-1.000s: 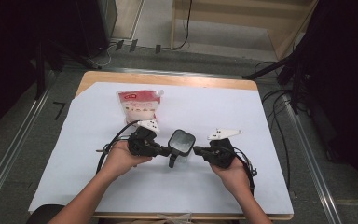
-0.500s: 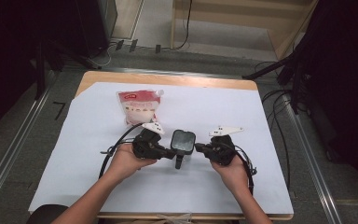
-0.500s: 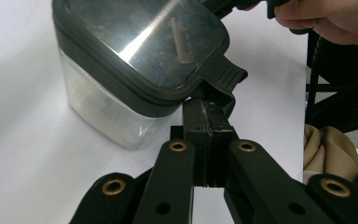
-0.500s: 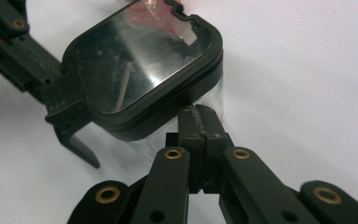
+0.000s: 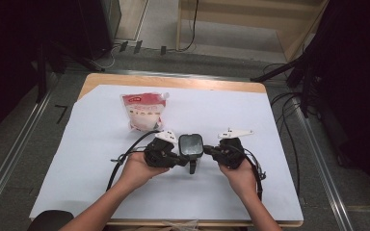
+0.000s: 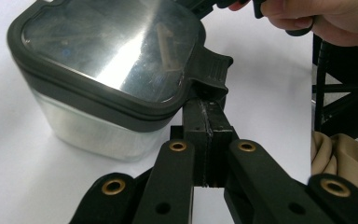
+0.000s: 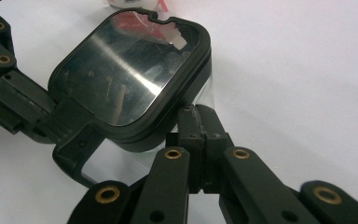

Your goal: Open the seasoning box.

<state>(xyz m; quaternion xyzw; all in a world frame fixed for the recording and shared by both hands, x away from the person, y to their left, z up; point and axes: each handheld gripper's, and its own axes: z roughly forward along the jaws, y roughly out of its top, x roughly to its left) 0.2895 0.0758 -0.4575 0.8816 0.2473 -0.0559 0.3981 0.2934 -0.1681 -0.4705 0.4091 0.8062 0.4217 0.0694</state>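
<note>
One lidded container (image 5: 191,146) sits between my two grippers; one red pouch (image 5: 144,110) lies beyond it. My left gripper (image 6: 204,109) and right gripper (image 7: 197,116) both press their jaws together against its lid rim.

Table (image 5: 96,79), white sheet (image 5: 270,144); red-white pouch (image 5: 144,110), lidded container (image 5: 191,146).

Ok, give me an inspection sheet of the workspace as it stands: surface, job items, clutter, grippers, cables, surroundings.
Surface: white sheet over a wooden table.
Job's things: clear container with dark lid between the grippers; red-and-white pouch lying behind it.
Clutter: nothing seen.
Grippers: left gripper shut beneath the lid tab; right gripper shut against the container's side.
Cables: black cable loops from the left gripper; floor cables at right.
Surroundings: grey floor, metal rail, wooden frame.
</note>
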